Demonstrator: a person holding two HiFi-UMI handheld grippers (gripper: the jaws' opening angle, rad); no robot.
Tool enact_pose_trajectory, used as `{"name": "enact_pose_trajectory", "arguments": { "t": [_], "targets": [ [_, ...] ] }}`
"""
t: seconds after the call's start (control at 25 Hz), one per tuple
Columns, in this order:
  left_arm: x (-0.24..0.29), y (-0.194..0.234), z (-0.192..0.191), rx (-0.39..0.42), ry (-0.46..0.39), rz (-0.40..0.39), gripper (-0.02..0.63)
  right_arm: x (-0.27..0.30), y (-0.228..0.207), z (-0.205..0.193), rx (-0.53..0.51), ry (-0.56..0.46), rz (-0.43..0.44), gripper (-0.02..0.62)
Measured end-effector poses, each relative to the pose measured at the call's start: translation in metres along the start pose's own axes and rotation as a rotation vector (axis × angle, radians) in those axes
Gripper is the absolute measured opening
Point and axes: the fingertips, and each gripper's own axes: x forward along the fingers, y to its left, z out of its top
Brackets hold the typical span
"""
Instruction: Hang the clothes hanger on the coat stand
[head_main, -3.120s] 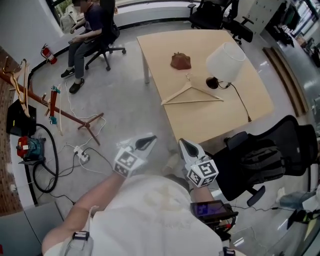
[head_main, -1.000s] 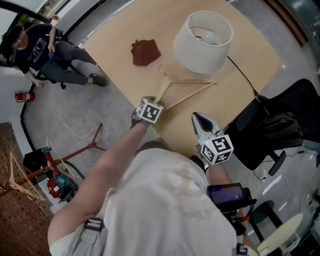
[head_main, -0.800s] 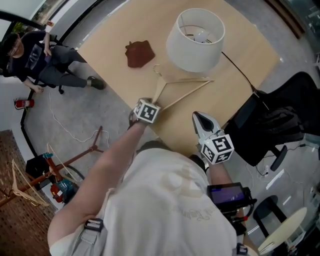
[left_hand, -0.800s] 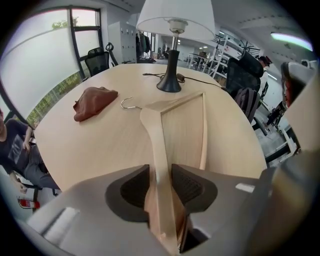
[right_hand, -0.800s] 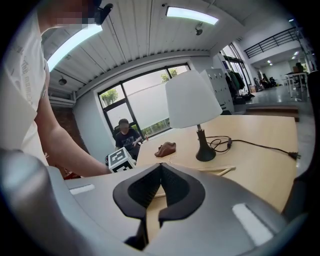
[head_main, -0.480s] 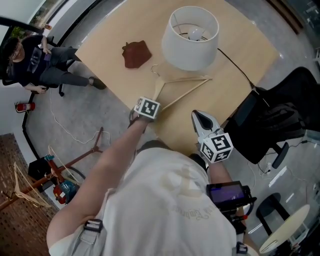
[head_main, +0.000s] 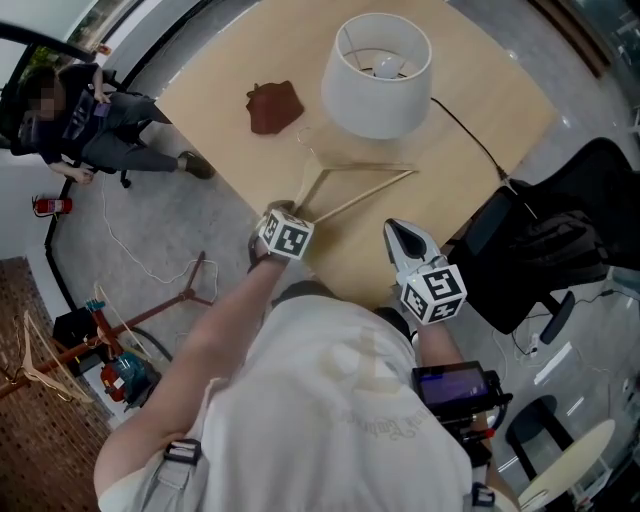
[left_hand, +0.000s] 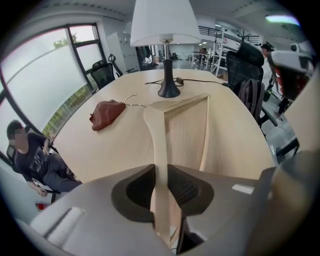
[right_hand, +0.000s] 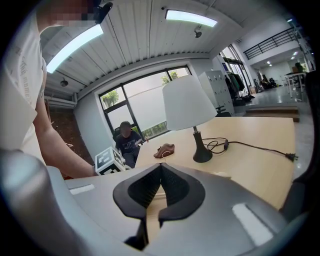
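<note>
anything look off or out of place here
Nothing spilled or broken. The left gripper has just been closing its jaws on one arm of the wooden hanger. A crumpled brown item lies loose by the lamp.

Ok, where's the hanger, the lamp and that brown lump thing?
hanger (left_hand: 158, 142): left gripper view, on its long wooden arm.
lamp (head_main: 372, 105): head view, on the side of the white shade.
brown lump (head_main: 275, 106): head view, on its middle.

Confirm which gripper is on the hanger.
The left gripper: its fingers, just closing, now pinch one wooden arm of the hanger. The right gripper is shut on nothing, clear of it.
</note>
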Motion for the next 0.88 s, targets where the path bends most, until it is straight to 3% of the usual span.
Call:
{"name": "enact_pose_trajectory", "arguments": {
  "t": [0.24,0.64,0.76,0.88],
  "targets": [
    [-0.040,-0.001,0.000,0.122,-0.104,0.140,0.078,-0.001,0.011,-0.001,-0.029,0.002,0.057,0.014],
    [-0.102,-0.011,0.002,0.242,-0.208,0.311,0.077,-0.014,0.021,-0.001,-0.085,-0.008,0.142,0.014],
    [-0.127,0.009,0.005,0.258,-0.233,0.384,0.077,-0.003,0.036,0.010,-0.110,-0.026,0.192,0.014],
    [-0.148,0.001,0.008,0.242,-0.253,0.414,0.077,-0.013,0.046,0.018,-0.134,-0.012,0.227,0.015]
  ]
}}
